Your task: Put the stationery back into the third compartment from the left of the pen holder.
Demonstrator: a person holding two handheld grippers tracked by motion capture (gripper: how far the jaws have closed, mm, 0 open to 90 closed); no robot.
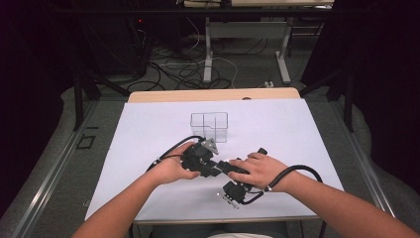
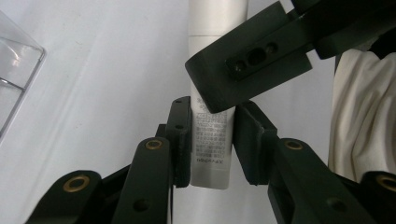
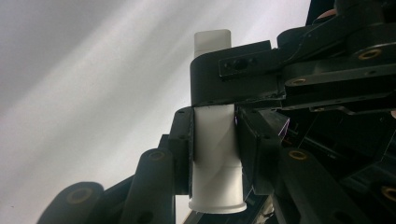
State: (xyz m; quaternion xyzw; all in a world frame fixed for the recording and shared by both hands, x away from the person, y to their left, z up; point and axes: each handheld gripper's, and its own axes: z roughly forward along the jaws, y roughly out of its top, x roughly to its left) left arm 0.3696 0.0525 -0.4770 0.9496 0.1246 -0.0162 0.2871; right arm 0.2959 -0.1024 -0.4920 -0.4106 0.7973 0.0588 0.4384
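Centrally, both tools [image 1: 214,167] clamp one white tube [image 2: 212,140].

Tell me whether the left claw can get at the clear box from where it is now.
Probably not yet: the left claw grips the white tube, also held by the right claw. The clear box stands unobstructed just beyond.
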